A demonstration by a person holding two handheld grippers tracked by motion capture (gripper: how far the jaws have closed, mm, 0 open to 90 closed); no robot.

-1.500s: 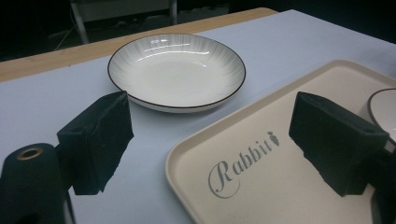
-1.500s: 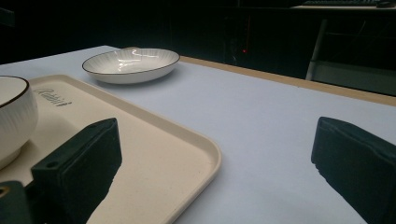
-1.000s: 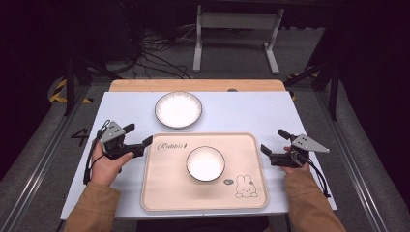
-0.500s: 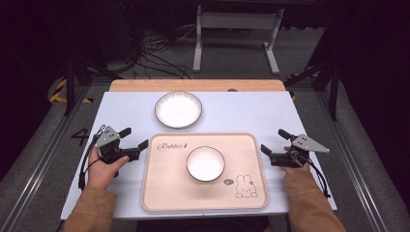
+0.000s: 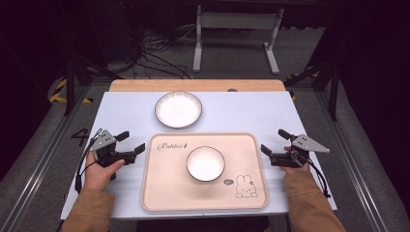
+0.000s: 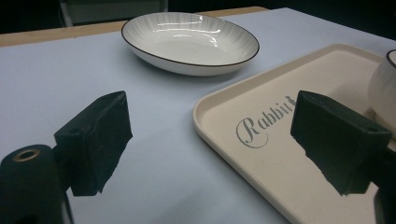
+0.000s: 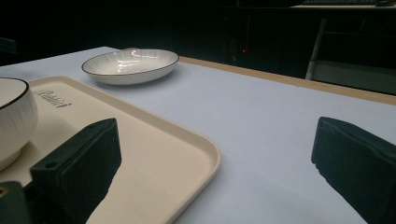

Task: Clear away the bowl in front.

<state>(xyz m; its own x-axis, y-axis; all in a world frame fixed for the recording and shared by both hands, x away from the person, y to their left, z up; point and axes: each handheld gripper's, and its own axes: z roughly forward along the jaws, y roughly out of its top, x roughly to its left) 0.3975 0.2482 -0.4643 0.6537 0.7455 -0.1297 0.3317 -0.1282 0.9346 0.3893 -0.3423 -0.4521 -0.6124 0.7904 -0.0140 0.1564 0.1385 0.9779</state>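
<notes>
Tray (image 5: 203,193), beige, with rounded corners, lying flat on the near middle of the surface (image 5: 241,113), between the two tools. Printed with the word "Rabbit" at its far left corner and a small rabbit drawing at its near right corner.

Around it, a dark room: grey floor (image 5: 43,140), black cables (image 5: 154,63) lying behind the surface, a grey metal stand (image 5: 237,29) further back, yellow-black tape (image 5: 60,92) on the floor at the left. Surface itself pale blue-white, with a wooden strip (image 5: 193,85) along its far edge.

Beyond the tray, near but apart from its far edge, a white plate (image 5: 178,109) with dark rim and ribbed inside; seen also from the left gripper view (image 6: 191,42) and the right gripper view (image 7: 130,65). On the tray centre, a white bowl (image 5: 205,163) with dark rim, standing upright.

Left tool (image 5: 131,142) held just beside the tray's left edge, jaws wide apart, holding nothing, pointing toward the tray; one jaw over the surface, the other over the tray corner in the left gripper view. Right tool (image 5: 273,141) just beside the tray's right edge, jaws also wide apart and empty, one over the tray rim, the other over the bare surface.
</notes>
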